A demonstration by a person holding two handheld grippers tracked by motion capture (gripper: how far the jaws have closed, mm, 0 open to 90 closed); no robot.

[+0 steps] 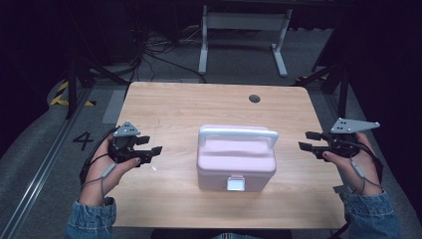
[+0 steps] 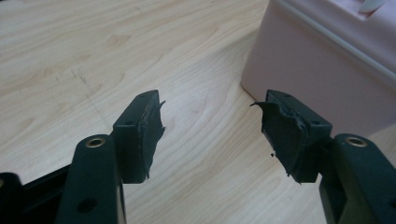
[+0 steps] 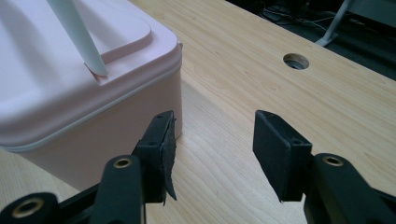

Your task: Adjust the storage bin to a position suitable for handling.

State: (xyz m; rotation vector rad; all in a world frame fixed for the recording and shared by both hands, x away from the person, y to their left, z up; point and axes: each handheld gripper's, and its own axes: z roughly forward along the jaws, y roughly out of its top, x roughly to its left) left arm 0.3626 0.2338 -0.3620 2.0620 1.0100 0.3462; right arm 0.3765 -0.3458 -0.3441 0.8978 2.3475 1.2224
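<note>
— Where are you in the job right now?

— At the approach, I'd say. The pale pink plastic box with a white carry handle [image 1: 236, 158] sits shut in the middle of the light wooden tabletop [image 1: 174, 107], its small white front latch [image 1: 235, 183] facing me. My left tool [image 1: 151, 150] hovers off the box's left side, my right tool [image 1: 309, 140] off its right, each with a clear gap to it.

— And the tools themselves?

— Both spread, nothing between the jaws. In the left gripper view the left tool [image 2: 211, 135] points at bare wood with the pink wall just beyond one jaw; in the right gripper view the right tool [image 3: 214, 151] is near the box's lower corner, not touching as far as I can tell.

— What does the next move need?

— My guess is the box gets opened or lifted. Either way, I'd steady it with one tool on a side wall or the handle, and bring the other round to the latch. That latch is small, so I'd line the jaws up squarely before closing them.
</note>
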